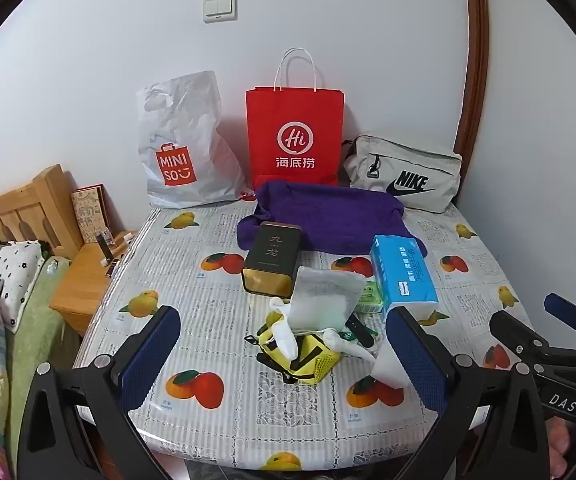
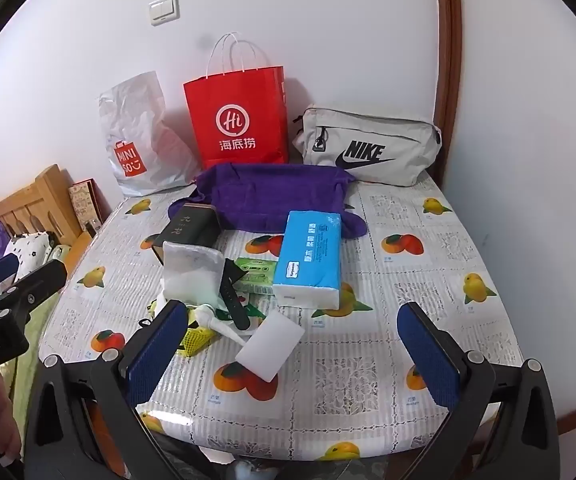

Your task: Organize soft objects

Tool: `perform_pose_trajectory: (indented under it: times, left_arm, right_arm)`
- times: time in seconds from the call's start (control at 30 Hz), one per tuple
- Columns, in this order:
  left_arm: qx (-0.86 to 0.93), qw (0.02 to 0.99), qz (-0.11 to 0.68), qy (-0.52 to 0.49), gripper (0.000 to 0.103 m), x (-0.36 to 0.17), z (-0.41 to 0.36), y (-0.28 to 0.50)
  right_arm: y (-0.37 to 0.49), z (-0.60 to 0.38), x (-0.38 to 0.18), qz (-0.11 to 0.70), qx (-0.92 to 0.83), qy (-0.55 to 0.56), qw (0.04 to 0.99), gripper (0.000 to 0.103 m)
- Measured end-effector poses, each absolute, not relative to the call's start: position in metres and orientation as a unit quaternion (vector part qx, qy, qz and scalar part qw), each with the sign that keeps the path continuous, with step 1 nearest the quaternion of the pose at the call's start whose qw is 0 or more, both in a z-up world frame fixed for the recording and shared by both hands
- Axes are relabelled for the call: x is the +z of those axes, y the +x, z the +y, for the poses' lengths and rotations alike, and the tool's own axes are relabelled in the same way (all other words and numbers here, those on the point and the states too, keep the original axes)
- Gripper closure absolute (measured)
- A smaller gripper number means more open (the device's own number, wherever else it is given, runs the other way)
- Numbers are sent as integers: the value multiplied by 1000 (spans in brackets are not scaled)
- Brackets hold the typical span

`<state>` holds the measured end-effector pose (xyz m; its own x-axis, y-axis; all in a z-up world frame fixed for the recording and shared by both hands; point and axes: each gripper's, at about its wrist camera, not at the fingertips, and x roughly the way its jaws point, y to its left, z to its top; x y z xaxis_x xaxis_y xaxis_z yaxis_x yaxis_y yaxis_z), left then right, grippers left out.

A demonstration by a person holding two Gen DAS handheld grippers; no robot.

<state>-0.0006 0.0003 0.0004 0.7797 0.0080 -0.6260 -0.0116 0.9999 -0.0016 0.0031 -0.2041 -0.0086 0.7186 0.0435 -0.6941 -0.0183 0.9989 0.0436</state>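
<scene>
A purple towel lies folded at the back of the table. In front of it rests a blue tissue pack. A small heap holds a white pouch, a yellow mesh bag, a black strap and a white sponge block. My left gripper stands open above the near table edge, the heap between its fingers but untouched. My right gripper is open too, over the sponge block, holding nothing.
Against the wall stand a white Miniso bag, a red paper bag and a grey Nike pouch. A dark tea tin and green packet lie mid-table. A bed and wooden nightstand are left.
</scene>
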Motion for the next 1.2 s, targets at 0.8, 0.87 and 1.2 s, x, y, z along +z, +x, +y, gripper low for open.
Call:
perform_pose_trajectory:
  times: [0.8, 0.87, 1.2]
  left_arm:
    - [0, 942, 336, 3, 0, 7, -3, -6]
    - [1, 942, 336, 3, 0, 6, -3, -6]
    - [3, 941, 337, 1, 0, 10, -1, -6]
  right_arm:
    - [-7, -206, -6, 367, 22, 32, 929, 0]
    - [-7, -205, -6, 367, 22, 30, 929, 0]
    - [-8, -205, -5, 365, 20, 31, 930, 0]
